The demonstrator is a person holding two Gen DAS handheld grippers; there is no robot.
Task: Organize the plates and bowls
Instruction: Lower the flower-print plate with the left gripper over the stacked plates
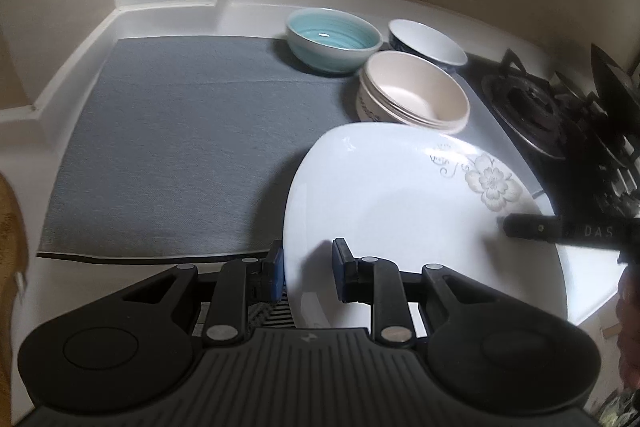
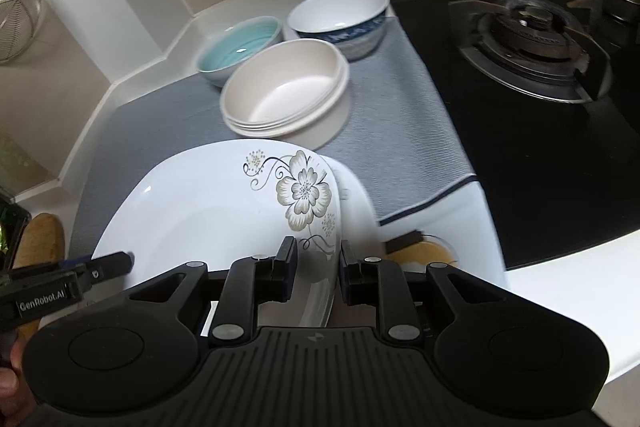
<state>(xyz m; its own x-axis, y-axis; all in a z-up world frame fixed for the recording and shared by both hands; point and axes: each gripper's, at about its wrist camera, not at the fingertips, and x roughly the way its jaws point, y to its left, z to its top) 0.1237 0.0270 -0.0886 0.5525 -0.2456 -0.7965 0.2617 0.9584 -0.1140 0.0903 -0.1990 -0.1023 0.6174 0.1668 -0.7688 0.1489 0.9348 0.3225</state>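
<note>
A white square plate (image 1: 400, 195) (image 2: 200, 211) with a grey flower print hangs tilted over the front of the grey mat (image 1: 180, 147) (image 2: 400, 127), held by both grippers. My left gripper (image 1: 308, 267) is shut on its left rim, and one of its fingers (image 2: 120, 261) shows in the right wrist view. My right gripper (image 2: 318, 263) is shut on the flowered right rim; its finger (image 1: 520, 227) lies on the plate in the left wrist view. Behind stand a teal bowl (image 1: 332, 39) (image 2: 240, 47), a blue-patterned white bowl (image 1: 428, 43) (image 2: 340, 15) and nested cream bowls (image 1: 416, 95) (image 2: 284, 95).
A black gas stove (image 1: 540, 115) (image 2: 532, 27) borders the mat on the right. Walls and a white raised ledge close the back and left. A wooden piece (image 1: 8, 247) (image 2: 44, 239) lies at the left, and a brown object (image 2: 424, 251) sits below the plate's right edge.
</note>
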